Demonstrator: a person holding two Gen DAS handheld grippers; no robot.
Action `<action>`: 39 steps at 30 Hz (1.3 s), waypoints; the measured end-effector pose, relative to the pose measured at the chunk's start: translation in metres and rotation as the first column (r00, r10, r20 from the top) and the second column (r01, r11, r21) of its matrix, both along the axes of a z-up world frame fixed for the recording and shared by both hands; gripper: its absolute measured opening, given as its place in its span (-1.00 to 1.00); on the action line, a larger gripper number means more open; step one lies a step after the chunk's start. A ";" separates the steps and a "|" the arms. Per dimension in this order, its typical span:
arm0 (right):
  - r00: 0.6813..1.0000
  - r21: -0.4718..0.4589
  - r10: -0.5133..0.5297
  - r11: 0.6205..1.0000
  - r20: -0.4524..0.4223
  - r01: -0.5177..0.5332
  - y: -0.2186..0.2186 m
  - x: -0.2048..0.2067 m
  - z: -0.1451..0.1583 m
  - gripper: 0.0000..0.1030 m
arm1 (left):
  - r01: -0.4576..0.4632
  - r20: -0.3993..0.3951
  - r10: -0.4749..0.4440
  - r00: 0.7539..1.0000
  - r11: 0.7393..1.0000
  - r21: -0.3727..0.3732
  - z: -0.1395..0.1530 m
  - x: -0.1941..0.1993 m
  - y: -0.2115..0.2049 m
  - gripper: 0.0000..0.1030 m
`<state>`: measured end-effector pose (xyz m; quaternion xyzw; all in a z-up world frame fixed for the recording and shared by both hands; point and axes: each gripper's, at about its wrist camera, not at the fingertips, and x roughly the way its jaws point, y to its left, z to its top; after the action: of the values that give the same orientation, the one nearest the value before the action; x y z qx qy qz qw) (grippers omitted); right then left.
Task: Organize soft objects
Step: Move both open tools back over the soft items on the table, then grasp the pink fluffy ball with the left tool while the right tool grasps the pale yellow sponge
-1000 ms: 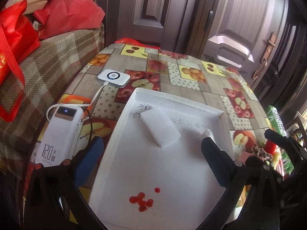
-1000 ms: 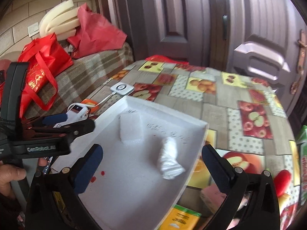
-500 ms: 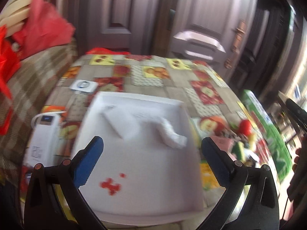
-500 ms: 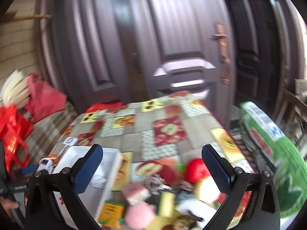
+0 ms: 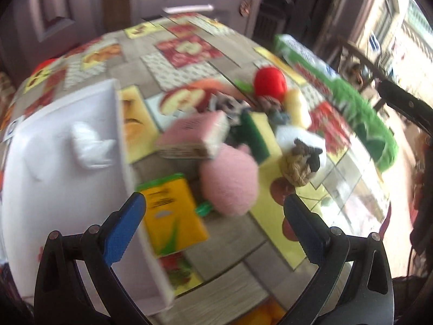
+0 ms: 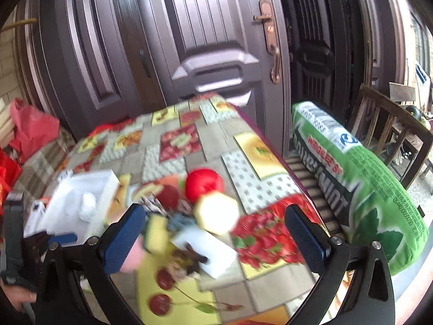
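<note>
Both tongs stand wide and hold nothing. The left tongs hover over the near edge of the worktop, its fruit-patterned cloth showing between the blue pads. The right tongs hang above the worktop's right edge.

The white tray sits toward the left side of the worktop and already carries a crumpled white wad against its right wall. The soft things not yet sorted lie heaped just right of the tray: a pink pom-pom, a pink sponge block touching it on the far side, a green-and-yellow scouring sponge, a red plush ball, a pale yellow foam piece and a knotted rope toy. A flat yellow packet lies against the tray's wall, close to the left pad.

Motion blur hides finer detail in both views.

The pom-pom looks the likeliest next pick: it lies straight ahead of the left tongs, slightly above the gap between the pads, and being round it has no long axis to line up with. The left tongs seem nearer to it, and the tray lies on their side; in the right wrist view the pom-pom sits half hidden behind that tool's left pad.
</note>
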<state>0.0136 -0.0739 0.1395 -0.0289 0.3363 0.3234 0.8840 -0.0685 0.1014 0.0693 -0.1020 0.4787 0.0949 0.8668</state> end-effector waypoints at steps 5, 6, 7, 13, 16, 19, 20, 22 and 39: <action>0.992 -0.070 0.081 0.994 -0.102 -0.088 -0.014 0.016 -0.031 1.00 | 0.001 -0.058 -0.001 0.998 1.000 -0.001 -0.017 0.026 -0.010 0.95; 0.991 -0.078 0.084 0.993 -0.106 -0.093 -0.018 0.021 -0.035 1.00 | -0.004 -0.068 0.004 0.998 1.000 -0.002 -0.020 0.029 -0.011 0.89; 0.991 -0.085 0.085 0.992 -0.106 -0.094 -0.018 0.023 -0.036 1.00 | -0.005 -0.078 0.005 0.997 1.000 -0.002 -0.023 0.032 -0.011 0.88; 0.974 -0.058 0.124 0.989 -0.190 -0.137 -0.014 0.062 -0.046 1.00 | -0.035 -0.111 0.034 0.993 0.999 -0.007 -0.031 0.040 -0.013 0.87; 0.958 -0.035 0.178 0.981 -0.226 -0.191 0.007 0.079 -0.052 1.00 | -0.067 -0.101 0.064 0.993 0.997 -0.033 -0.031 0.042 -0.009 0.86; 0.936 -0.049 0.253 0.961 -0.243 -0.273 0.034 0.088 -0.066 1.00 | -0.076 -0.102 0.072 0.992 0.997 -0.031 -0.031 0.044 -0.009 0.77; 0.932 -0.053 0.270 0.955 -0.244 -0.290 0.041 0.089 -0.070 1.00 | -0.073 -0.106 0.071 0.992 0.997 -0.021 -0.031 0.045 -0.010 0.76; 0.925 -0.072 0.295 0.945 -0.239 -0.320 0.054 0.091 -0.077 1.00 | -0.069 -0.112 0.068 0.991 0.998 -0.009 -0.032 0.047 -0.012 0.75; 0.903 0.098 0.353 0.936 -0.243 -0.339 0.034 0.098 -0.054 0.15 | -0.067 -0.008 0.067 0.998 0.998 -0.002 0.004 0.037 -0.022 0.00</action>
<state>0.1112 -0.0397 0.0850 -0.0221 0.4287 0.4850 0.7619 -0.0313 0.0794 0.0731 -0.1188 0.4786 0.1236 0.8611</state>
